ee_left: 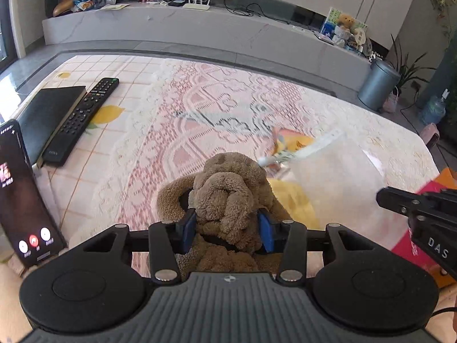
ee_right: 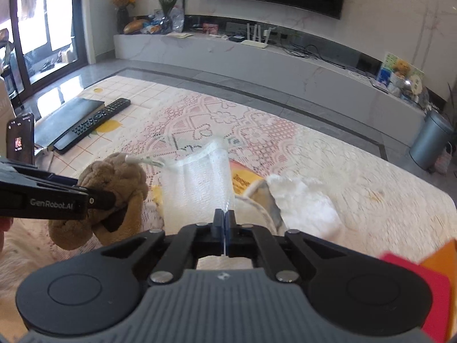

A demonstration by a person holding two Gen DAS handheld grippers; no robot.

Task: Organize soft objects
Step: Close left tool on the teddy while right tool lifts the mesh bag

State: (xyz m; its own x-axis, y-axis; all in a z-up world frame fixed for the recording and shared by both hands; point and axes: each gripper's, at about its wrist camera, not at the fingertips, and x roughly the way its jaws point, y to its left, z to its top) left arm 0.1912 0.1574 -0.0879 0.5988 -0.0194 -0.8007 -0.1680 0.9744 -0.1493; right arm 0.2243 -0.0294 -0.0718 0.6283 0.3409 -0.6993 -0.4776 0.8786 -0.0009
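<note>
Left hand-held gripper point(ee_left: 228, 228) about half spread, blue pads point(ee_left: 188, 230) pinching a brown fuzzy plush toy point(ee_left: 228, 191) by its middle, toy lifted just ahead of the fingers. Right hand-held gripper point(ee_right: 224, 223) pressed fully together, nipping the edge of a translucent white mesh bag point(ee_right: 197, 183), which hangs open in front of it and right beside the toy. White fluffy plush point(ee_right: 302, 200) lies right of the right gripper on the lace-covered desk point(ee_right: 357, 171). Readable: "GenRobot.AI" on left gripper, "DAS" on right.

A remote point(ee_left: 85, 114) lies beside a black book point(ee_left: 45, 117); a phone point(ee_left: 22, 200) stands upright; a grey bin point(ee_left: 377, 85) sits on the floor.
</note>
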